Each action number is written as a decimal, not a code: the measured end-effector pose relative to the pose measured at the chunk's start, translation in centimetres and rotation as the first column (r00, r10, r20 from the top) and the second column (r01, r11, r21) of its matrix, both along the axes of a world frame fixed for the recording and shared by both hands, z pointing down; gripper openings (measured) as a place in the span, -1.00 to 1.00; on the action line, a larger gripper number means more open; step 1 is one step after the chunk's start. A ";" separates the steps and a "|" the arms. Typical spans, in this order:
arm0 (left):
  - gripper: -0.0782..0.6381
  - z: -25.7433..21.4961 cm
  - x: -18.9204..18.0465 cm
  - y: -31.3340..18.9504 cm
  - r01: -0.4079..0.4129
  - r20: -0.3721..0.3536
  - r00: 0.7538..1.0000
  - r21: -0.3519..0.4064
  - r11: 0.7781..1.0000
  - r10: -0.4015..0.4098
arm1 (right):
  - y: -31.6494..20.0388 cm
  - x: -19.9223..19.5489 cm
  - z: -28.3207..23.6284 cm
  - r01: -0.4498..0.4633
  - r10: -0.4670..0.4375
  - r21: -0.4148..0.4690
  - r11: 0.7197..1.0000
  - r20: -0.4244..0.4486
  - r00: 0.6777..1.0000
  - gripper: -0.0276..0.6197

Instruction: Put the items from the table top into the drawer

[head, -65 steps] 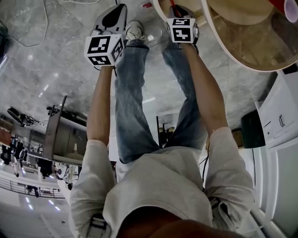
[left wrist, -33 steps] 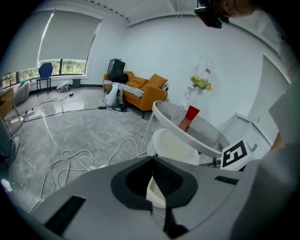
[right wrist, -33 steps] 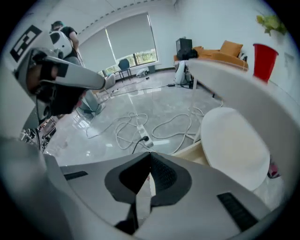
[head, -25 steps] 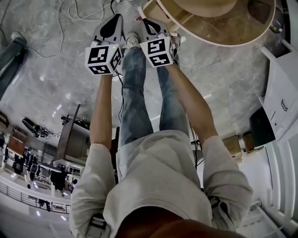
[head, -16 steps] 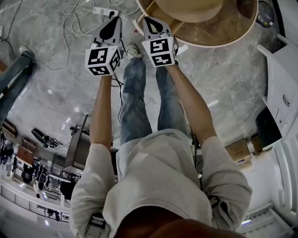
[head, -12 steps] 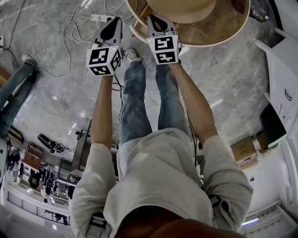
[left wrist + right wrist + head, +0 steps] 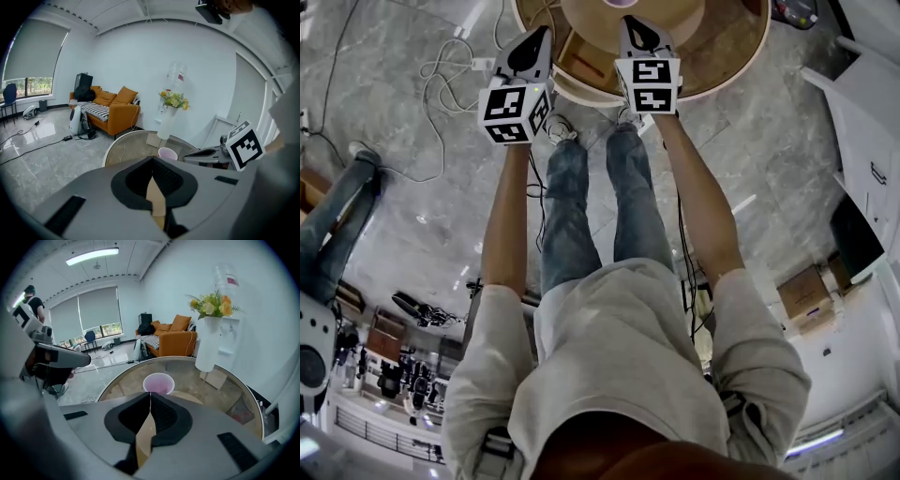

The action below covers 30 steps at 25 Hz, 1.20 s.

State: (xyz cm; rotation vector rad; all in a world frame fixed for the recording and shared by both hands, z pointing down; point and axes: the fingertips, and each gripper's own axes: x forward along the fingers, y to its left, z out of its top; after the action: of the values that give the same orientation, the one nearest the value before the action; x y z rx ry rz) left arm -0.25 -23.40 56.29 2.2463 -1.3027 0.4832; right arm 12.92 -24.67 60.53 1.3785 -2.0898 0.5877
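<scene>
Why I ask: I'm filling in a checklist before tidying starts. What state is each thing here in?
left gripper: shut, nothing held
right gripper: shut, nothing held
pink cup: upright on the round table
vase: upright, flowers in it
window blind: partly lowered
ceiling light: on

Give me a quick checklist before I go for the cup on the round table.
1. Left gripper empty: ok, jaws together on nothing.
2. Right gripper empty: ok, jaws together on nothing.
3. Jaws open for a grasp: not ok.
4. Cup upright on the table, ahead of right gripper: ok.
5. Vase apart from cup: ok.
6. Drawer open: cannot tell, not seen.
</scene>
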 end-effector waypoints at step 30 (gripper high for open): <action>-0.74 0.6 -5.2 2.3 0.123 -0.007 0.992 -0.026 0.992 -0.123 | -1.6 -5.5 1.0 0.317 -0.300 0.049 0.947 -0.215 0.929 -0.80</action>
State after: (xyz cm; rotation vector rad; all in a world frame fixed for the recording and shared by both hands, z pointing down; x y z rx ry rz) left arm -5.42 -21.05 56.87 2.1292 -1.4126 0.4426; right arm 7.47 -26.29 61.48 1.0687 -2.1211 0.2204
